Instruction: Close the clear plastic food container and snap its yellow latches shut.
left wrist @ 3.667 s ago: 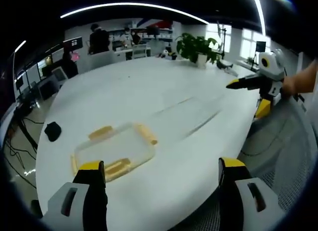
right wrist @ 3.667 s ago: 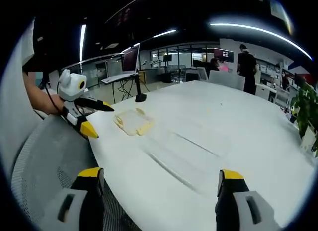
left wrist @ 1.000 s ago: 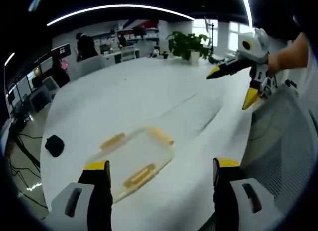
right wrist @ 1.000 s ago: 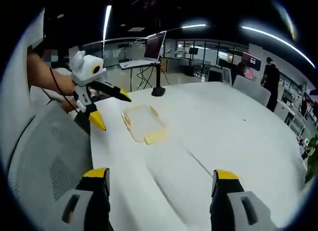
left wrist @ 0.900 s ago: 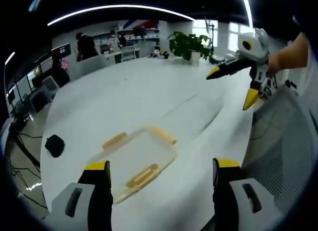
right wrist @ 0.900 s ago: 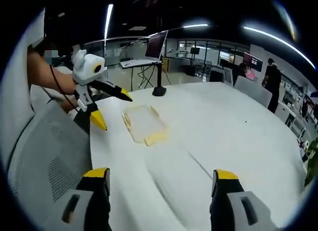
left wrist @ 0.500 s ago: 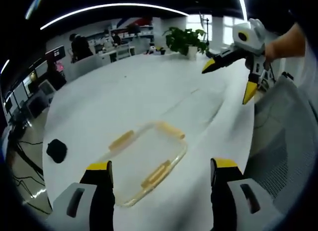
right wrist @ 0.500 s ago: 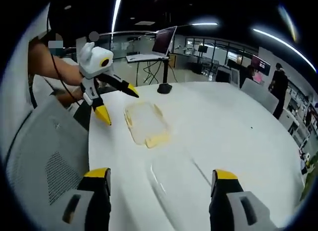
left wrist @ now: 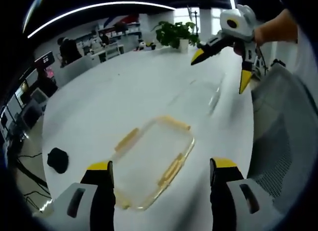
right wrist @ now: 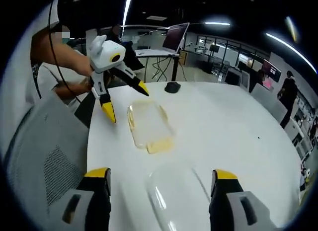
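Observation:
A flat clear lid with yellow latches [left wrist: 154, 161] lies on the white table [left wrist: 114, 92], just beyond and between my left gripper's [left wrist: 161, 165] open jaws. Farther off rests a clear tub [left wrist: 201, 94], apart from the lid. Above that tub hovers the right gripper [left wrist: 221, 67], held by a hand, jaws spread. In the right gripper view the same lid [right wrist: 148, 124] lies mid-table, with the left gripper [right wrist: 126, 102] open beside its near-left end. The clear tub [right wrist: 174, 191] sits between my right gripper's [right wrist: 159, 173] open jaws. Neither gripper holds anything.
A small black object [left wrist: 58, 159] lies on the table's left side. A potted plant [left wrist: 174, 35] stands at the far edge. Grey mesh chairs [left wrist: 278, 131] [right wrist: 44, 161] border the table. A monitor on a stand [right wrist: 178, 39] and people are behind.
Both views have closed in on the table. The lid now lies larger between the left jaws, and the tub has come between the right jaws. Lid and tub stay put.

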A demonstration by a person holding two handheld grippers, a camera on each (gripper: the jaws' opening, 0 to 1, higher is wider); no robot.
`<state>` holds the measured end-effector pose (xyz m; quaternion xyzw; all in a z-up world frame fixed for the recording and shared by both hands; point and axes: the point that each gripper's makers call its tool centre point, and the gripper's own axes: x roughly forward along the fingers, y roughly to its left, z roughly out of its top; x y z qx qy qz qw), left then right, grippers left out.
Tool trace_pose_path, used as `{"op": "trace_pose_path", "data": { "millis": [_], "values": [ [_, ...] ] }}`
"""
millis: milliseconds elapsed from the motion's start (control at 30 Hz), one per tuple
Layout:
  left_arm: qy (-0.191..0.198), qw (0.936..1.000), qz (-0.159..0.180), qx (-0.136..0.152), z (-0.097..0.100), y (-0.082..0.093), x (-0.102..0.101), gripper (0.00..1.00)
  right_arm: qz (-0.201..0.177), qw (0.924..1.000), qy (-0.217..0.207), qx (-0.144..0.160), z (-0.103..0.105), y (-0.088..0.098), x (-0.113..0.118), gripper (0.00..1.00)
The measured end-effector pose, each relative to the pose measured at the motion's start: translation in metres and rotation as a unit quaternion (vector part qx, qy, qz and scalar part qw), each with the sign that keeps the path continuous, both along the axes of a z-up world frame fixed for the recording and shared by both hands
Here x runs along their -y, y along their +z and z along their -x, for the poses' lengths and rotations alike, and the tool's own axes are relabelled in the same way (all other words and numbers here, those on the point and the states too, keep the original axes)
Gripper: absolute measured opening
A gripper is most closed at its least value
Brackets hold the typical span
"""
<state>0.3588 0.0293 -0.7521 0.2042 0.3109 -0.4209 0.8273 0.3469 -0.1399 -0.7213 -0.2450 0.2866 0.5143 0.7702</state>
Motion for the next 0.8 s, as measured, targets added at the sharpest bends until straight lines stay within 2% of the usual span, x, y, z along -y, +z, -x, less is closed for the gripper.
{"op": "trace_pose_path", "data": {
  "millis": [167,367,800],
  "values": [
    [-0.032,0.9993,-0.017,0.005,-0.003,0.0,-0.005,0.76,0.009,0.9998,0.019,-0.002,-0.004,-0.001,-0.011,0.81],
    [-0.05,0.9982,-0.033,0.003,-0.008,-0.004,-0.017,0.75,0.014,0.999,0.04,-0.012,-0.008,-0.006,-0.027,0.8],
    [-0.103,0.9918,-0.075,-0.005,-0.014,-0.016,-0.046,0.73,0.047,0.9944,0.091,-0.027,-0.013,-0.018,-0.056,0.78]
  ]
}}
